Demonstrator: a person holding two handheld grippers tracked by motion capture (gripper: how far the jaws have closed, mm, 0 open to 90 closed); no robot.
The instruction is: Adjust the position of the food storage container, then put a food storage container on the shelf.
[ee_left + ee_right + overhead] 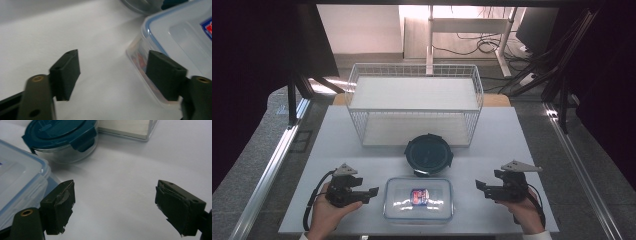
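Note:
A clear rectangular container [418, 199] with a blue-edged lid and a small label lies at the front middle of the white table [342, 145]. Just behind it stands a round glass container [428, 154] with a dark teal clip lid. My left gripper [373, 192] rests left of the rectangular container, pointing at its side, jaws open and empty. In the left gripper view the open left gripper [113, 62] has the container's corner [175, 32] beside its right jaw. My right gripper [480, 187] lies to the container's right, open. The right gripper [115, 192] frames bare table, with the round container [62, 135] and rectangular container [17, 172] at left.
A white wire basket [414, 102] with a flat shelf on top stands at the back middle of the table, close behind the round container; its base [127, 126] shows in the right gripper view. Metal rails run along both table sides.

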